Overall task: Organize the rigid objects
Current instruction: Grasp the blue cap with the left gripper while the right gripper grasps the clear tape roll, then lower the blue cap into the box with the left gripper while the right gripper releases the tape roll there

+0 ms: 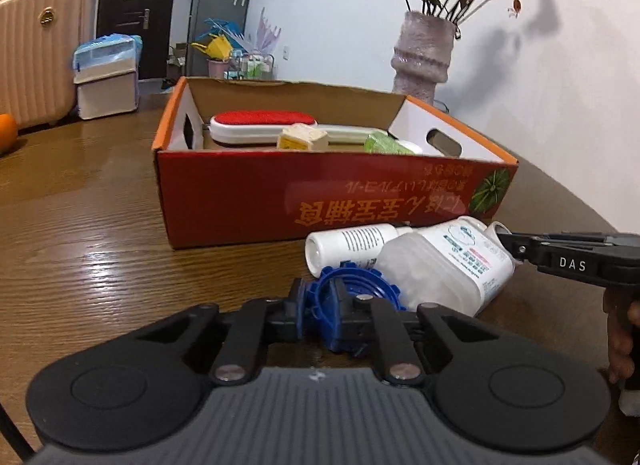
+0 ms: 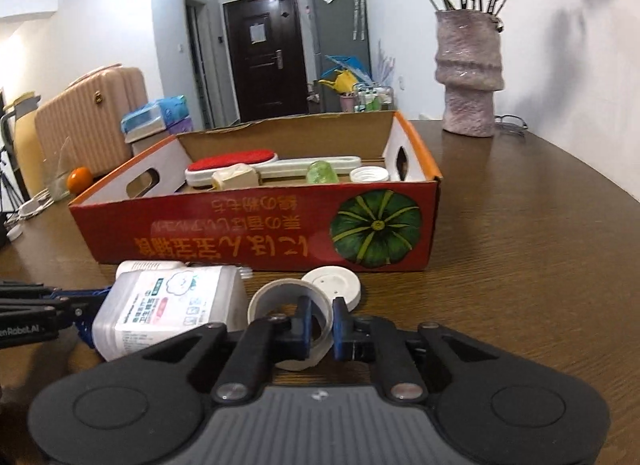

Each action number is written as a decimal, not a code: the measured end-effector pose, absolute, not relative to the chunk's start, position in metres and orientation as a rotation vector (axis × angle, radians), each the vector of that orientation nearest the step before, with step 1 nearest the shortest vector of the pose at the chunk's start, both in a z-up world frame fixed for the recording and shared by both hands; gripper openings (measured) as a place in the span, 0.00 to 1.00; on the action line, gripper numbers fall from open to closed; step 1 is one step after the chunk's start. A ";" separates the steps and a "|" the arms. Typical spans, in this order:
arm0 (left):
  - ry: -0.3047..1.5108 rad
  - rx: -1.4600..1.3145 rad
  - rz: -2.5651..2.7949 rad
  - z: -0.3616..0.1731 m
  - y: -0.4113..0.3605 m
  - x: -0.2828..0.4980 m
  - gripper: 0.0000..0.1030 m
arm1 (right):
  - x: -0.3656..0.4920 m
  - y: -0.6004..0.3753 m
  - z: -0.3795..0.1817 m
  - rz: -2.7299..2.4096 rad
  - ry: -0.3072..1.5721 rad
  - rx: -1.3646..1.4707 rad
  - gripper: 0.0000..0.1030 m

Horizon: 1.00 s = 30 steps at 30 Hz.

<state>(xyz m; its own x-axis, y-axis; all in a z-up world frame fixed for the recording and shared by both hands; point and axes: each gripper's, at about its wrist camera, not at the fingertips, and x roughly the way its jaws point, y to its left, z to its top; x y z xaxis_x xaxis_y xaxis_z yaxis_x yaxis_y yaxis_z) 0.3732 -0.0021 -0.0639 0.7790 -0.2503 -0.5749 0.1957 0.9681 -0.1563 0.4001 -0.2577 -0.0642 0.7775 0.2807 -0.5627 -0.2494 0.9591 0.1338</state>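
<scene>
White walls, dark door [image 2: 266, 53] — wooden table [image 2: 540, 265]

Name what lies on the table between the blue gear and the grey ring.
The big white bottle lies on its side between them, seen from the right wrist.

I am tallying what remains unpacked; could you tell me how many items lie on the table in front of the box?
5: blue gear in left gripper, grey ring in right gripper, large bottle, small bottle, white disc. Others may hide.

The translucent bottle [image 2: 168, 305] hides most of the small white bottle [image 2: 148, 266].
</scene>
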 end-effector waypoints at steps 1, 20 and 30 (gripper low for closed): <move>0.630 -0.095 -0.240 -0.063 -0.001 0.373 0.12 | 0.399 -0.258 -0.064 0.274 0.612 0.050 0.07; 0.416 -0.080 -0.067 -0.002 0.004 0.219 0.12 | 0.255 -0.273 -0.009 0.281 0.446 0.109 0.07; 0.320 -0.056 -0.079 0.023 -0.007 0.139 0.12 | 0.177 -0.257 0.009 0.364 0.346 0.116 0.07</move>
<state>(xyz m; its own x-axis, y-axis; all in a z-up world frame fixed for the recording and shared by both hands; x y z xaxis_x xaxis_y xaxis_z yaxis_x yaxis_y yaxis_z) 0.1388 -0.0072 0.0234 0.9463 -0.0862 -0.3116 0.0684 0.9954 -0.0678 0.1768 -0.2567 0.0093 0.8770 0.3672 -0.3099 -0.3282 0.9288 0.1720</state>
